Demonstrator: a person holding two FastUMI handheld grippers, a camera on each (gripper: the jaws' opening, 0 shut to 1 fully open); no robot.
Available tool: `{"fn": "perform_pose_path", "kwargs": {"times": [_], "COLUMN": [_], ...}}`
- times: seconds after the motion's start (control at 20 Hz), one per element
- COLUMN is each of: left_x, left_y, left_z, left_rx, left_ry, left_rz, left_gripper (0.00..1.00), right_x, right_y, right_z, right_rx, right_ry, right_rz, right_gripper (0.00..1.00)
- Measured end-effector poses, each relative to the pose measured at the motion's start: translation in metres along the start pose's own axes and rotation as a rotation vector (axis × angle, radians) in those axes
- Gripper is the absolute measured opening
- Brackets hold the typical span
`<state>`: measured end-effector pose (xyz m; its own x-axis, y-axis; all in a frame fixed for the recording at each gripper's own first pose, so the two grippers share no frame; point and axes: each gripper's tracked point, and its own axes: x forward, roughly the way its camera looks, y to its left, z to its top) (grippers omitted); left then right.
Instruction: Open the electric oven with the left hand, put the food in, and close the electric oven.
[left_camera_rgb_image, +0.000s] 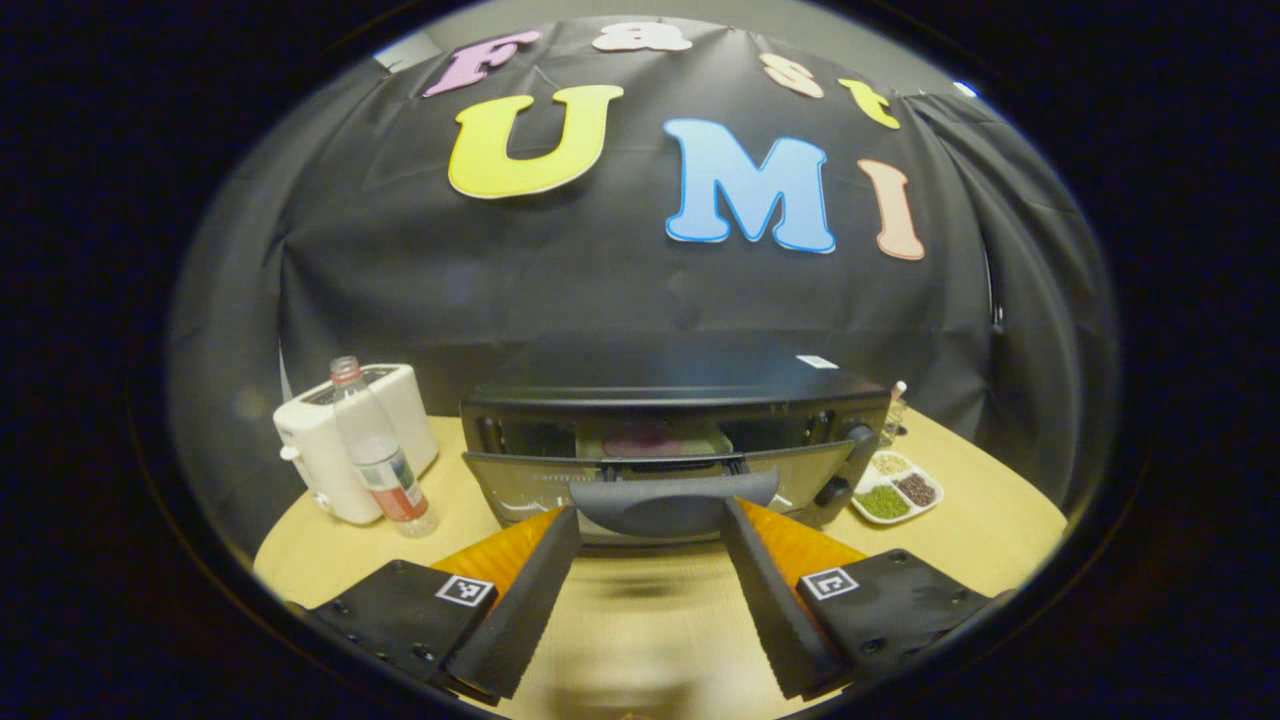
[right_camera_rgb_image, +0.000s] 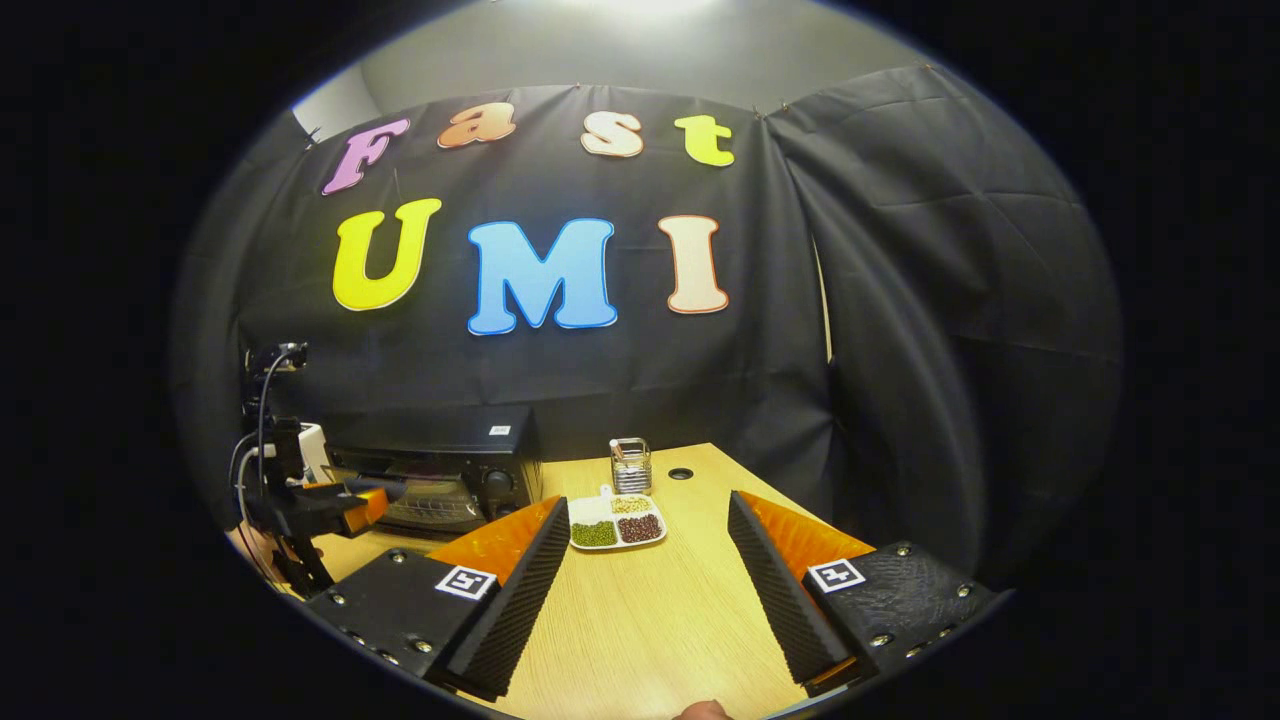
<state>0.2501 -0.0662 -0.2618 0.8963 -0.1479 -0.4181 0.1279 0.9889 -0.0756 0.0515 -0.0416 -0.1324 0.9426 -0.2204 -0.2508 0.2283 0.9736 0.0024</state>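
The black electric oven (left_camera_rgb_image: 670, 395) stands mid-table with its glass door (left_camera_rgb_image: 520, 480) tilted slightly ajar. Through the gap a pinkish food item (left_camera_rgb_image: 640, 443) rests on a tray inside. My left gripper (left_camera_rgb_image: 650, 513) is open, its fingers reaching to either end of the door's grey handle (left_camera_rgb_image: 672, 500). In the right gripper view the oven (right_camera_rgb_image: 450, 470) sits at the left, with the left gripper (right_camera_rgb_image: 345, 505) and the hand holding it at the door. My right gripper (right_camera_rgb_image: 645, 502) hangs open over the table, holding nothing.
A white toaster (left_camera_rgb_image: 350, 440) and a water bottle (left_camera_rgb_image: 380, 455) stand left of the oven. A divided dish of beans (left_camera_rgb_image: 897, 488) (right_camera_rgb_image: 615, 522) lies to its right, with a mesh holder (right_camera_rgb_image: 630, 465) behind it. The wooden table (right_camera_rgb_image: 660, 610) runs on to the right.
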Motion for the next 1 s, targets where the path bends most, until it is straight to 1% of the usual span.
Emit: {"fn": "perform_pose_path", "kwargs": {"times": [0.1, 0.2, 0.3, 0.35, 0.4, 0.45, 0.5, 0.55, 0.65, 0.8, 0.9, 1.0], "left_x": [-0.004, -0.023, -0.052, -0.069, -0.089, -0.111, -0.129, -0.15, -0.188, -0.242, -0.273, -0.297], "left_y": [0.002, 0.003, -0.001, 0.0, -0.001, -0.001, -0.003, -0.003, -0.008, -0.007, -0.008, -0.006], "left_z": [0.022, 0.041, 0.067, 0.082, 0.096, 0.106, 0.113, 0.12, 0.128, 0.136, 0.139, 0.141], "left_rx": [-0.018, -0.023, -0.024, -0.025, -0.029, -0.033, -0.038, -0.044, -0.053, -0.063, -0.055, -0.024], "left_ry": [-0.047, -0.077, -0.133, -0.165, -0.195, -0.225, -0.253, -0.269, -0.293, -0.32, -0.337, -0.353], "left_rz": [0.004, 0.007, 0.006, 0.016, 0.024, 0.039, 0.054, 0.071, 0.097, 0.15, 0.171, 0.193], "left_gripper": [0.96, 0.96, 0.96, 1.0, 0.96, 1.0, 0.96, 1.0, 1.0, 1.0, 1.0, 1.0], "right_x": [0.001, 0.005, 0.005, 0.005, 0.004, 0.003, 0.002, 0.0, -0.007, -0.02, -0.028, -0.039], "right_y": [0.001, 0.003, 0.002, 0.0, -0.001, -0.005, -0.01, -0.015, -0.026, -0.035, -0.044, -0.05], "right_z": [0.006, 0.02, 0.037, 0.043, 0.047, 0.05, 0.055, 0.063, 0.084, 0.105, 0.116, 0.125], "right_rx": [-0.004, 0.0, 0.005, 0.002, -0.004, -0.012, -0.022, -0.031, -0.029, -0.014, -0.003, 0.022], "right_ry": [-0.015, -0.045, -0.098, -0.116, -0.125, -0.133, -0.145, -0.162, -0.207, -0.242, -0.249, -0.263], "right_rz": [0.017, 0.041, 0.073, 0.092, 0.114, 0.132, 0.142, 0.152, 0.173, 0.219, 0.223, 0.227], "right_gripper": [0.98, 0.98, 0.98, 0.98, 0.98, 0.98, 0.97, 0.97, 0.97, 0.98, 0.97, 0.97]}}
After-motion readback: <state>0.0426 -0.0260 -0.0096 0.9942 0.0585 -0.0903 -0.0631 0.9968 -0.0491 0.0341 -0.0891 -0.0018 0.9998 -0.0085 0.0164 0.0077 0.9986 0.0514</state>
